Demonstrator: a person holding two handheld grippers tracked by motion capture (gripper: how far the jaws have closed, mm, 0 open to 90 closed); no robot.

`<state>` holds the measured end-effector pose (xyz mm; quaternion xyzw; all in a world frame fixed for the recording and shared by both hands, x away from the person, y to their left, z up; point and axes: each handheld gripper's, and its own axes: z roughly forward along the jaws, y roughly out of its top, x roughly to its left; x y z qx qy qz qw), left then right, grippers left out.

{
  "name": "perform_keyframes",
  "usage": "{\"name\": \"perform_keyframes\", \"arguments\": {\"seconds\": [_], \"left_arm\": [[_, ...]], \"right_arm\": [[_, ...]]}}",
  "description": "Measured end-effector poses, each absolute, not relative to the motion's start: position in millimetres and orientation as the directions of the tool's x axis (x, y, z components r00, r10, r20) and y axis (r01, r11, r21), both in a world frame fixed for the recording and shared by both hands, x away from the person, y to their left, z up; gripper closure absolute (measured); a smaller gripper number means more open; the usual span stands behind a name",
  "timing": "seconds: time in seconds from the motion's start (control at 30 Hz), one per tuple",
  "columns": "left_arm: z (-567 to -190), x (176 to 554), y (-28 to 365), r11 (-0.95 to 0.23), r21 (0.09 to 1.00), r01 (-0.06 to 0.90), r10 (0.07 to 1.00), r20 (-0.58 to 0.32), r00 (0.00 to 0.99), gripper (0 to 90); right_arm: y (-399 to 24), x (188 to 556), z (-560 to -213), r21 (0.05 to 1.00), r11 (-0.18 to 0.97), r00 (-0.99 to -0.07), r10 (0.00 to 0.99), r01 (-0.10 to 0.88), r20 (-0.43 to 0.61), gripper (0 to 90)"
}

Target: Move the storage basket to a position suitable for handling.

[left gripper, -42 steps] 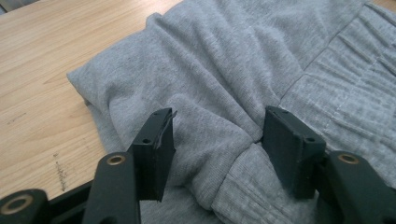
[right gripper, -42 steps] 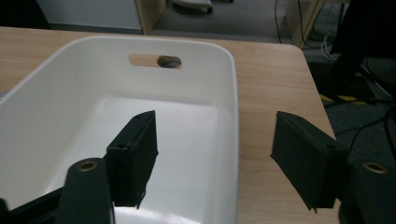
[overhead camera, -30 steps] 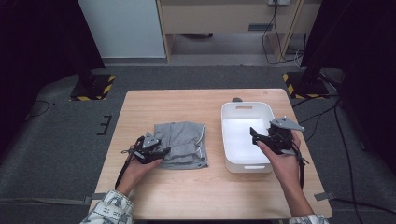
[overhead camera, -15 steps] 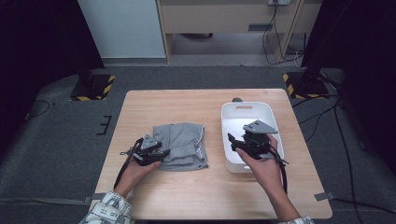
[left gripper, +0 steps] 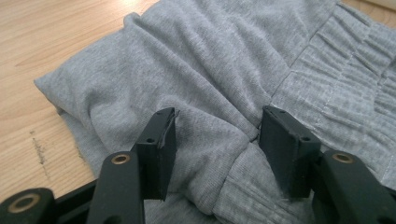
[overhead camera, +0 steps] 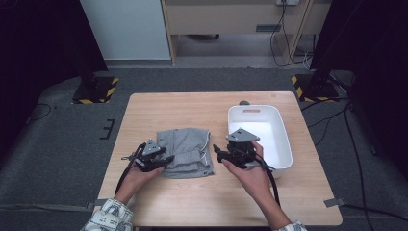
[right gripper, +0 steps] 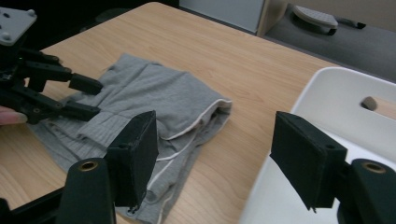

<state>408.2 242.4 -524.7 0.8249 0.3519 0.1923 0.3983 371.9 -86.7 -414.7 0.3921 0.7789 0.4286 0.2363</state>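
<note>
A folded grey garment (overhead camera: 185, 149) with white trim lies on the wooden table (overhead camera: 192, 108), left of centre. My left gripper (overhead camera: 168, 161) rests on its near left corner. In the left gripper view, the left gripper (left gripper: 217, 135) has its pads pressed into a bunched fold of the grey garment (left gripper: 210, 70). My right gripper (overhead camera: 216, 151) hovers between the garment and the white bin (overhead camera: 269, 137), pointing left. The right gripper (right gripper: 215, 135) is open with nothing between its jaws, which have just been closing a little. Its view also shows the left gripper (right gripper: 88, 95) on the garment (right gripper: 163, 93).
The white bin (right gripper: 327, 93) stands at the right of the table with a handle slot in its far wall. A small grey object (overhead camera: 244, 102) lies behind it. Bare wood lies in front of and behind the garment. Stands with striped bases flank the table.
My right gripper has moved left, from over the bin to just past its left rim, near the garment. The left gripper has stayed on the cloth.
</note>
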Motion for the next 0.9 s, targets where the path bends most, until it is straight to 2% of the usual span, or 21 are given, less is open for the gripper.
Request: {"name": "perform_keyframes", "arguments": {"seconds": [0.5,0.9], "left_arm": [[-517.5,412.4,251.9,-0.353,0.801,0.483,0.787,-0.025,0.617,22.0],[-510.0,412.3,258.3,-0.333,0.837,0.434,0.794,0.001,0.607,16.2]], "right_arm": [[-49.8,361.7,-443.9,0.822,0.384,-0.639,0.768,0.421,-0.031,28.7],[-36.2,359.5,-466.0,0.794,0.413,-0.655,0.756,0.446,-0.026,29.5]]}}
